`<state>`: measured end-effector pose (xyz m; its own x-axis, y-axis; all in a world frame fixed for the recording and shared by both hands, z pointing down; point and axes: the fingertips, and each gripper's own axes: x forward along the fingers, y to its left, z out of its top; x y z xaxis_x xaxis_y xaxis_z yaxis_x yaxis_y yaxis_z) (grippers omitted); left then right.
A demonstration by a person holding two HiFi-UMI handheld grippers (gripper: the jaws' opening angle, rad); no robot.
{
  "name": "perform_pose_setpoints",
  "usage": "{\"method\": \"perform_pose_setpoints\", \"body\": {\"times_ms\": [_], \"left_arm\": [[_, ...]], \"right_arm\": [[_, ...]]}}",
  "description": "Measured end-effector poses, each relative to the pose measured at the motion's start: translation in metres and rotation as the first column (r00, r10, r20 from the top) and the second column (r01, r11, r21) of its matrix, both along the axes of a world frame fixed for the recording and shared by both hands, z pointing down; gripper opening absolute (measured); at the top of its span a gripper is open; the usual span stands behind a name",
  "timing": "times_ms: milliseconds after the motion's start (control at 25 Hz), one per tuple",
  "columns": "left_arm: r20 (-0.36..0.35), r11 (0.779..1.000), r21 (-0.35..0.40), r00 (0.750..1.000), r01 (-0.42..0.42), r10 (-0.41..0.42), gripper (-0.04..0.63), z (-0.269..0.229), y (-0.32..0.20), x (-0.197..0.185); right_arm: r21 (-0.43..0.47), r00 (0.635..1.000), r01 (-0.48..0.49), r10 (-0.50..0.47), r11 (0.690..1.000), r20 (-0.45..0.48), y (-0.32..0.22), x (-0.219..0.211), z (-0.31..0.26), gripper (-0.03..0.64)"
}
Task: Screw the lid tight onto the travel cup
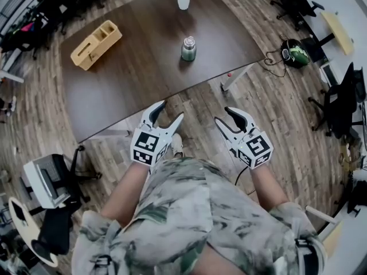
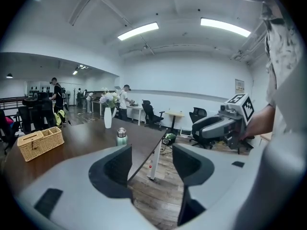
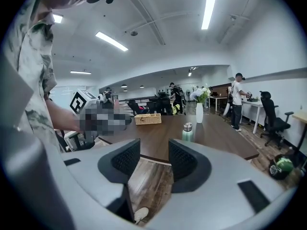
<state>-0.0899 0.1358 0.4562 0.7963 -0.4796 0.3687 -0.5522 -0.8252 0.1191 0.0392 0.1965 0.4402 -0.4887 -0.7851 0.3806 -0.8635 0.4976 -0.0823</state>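
Open-plan office. We had a wood-plank floor [image 1: 200, 105] in mixed brown and grey. A big dark-wood table [image 1: 132, 73] on white legs [image 1: 236, 77] stood mid-room. Black office chairs [image 1: 338, 105] were along the right side, near a light-wood desk [image 1: 338, 32]. The walls [image 2: 192, 80] were plain white and so was the ceiling, with long strip lights [image 2: 138, 31] switched on. We saw a small round table [image 2: 175, 114] by the far wall, with another black chair [image 2: 151, 113] beside it. A person [image 3: 236, 102] stood at a white desk further back.

no legible text anywhere
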Motion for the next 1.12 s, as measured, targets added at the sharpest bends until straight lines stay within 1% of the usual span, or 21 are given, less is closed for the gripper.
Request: {"method": "perform_pose_setpoints", "body": {"times_ms": [160, 440, 640, 760, 920, 1120], "left_arm": [[0.006, 1.000, 0.002, 1.000, -0.026, 0.026, 0.268, 0.006, -0.030, -0.005], [-0.010, 0.997, 0.006, 0.997, -0.073, 0.073, 0.284, 0.015, -0.073, -0.001], [-0.001, 0.995, -0.017, 0.995, -0.097, 0.097, 0.293, 0.025, -0.095, 0.003], [-0.014, 0.996, -0.001, 0.996, -0.093, 0.093, 0.298, 0.029, -0.108, 0.015], [0.010, 0.995, -0.026, 0.996, -0.093, 0.093, 0.302, 0.038, -0.121, 0.027], [0.036, 0.998, -0.027, 0.997, -0.062, 0.063, 0.311, 0.052, -0.144, 0.057]], "right_arm": [[-0.003, 1.000, -0.029, 0.029, 1.000, -0.005, -0.026, -0.008, 0.000, 0.201], [-0.001, 0.997, -0.066, 0.065, 0.998, -0.038, -0.065, -0.013, 0.004, 0.201], [0.017, 0.996, -0.075, 0.076, 0.997, -0.045, -0.085, -0.023, 0.000, 0.201], [0.015, 0.995, -0.083, 0.083, 0.996, -0.051, -0.095, -0.013, 0.001, 0.201], [0.008, 0.996, -0.080, 0.081, 0.997, -0.045, -0.111, -0.004, 0.004, 0.201], [0.000, 0.999, -0.027, 0.027, 1.000, -0.038, -0.140, 0.023, 0.006, 0.201]]}}
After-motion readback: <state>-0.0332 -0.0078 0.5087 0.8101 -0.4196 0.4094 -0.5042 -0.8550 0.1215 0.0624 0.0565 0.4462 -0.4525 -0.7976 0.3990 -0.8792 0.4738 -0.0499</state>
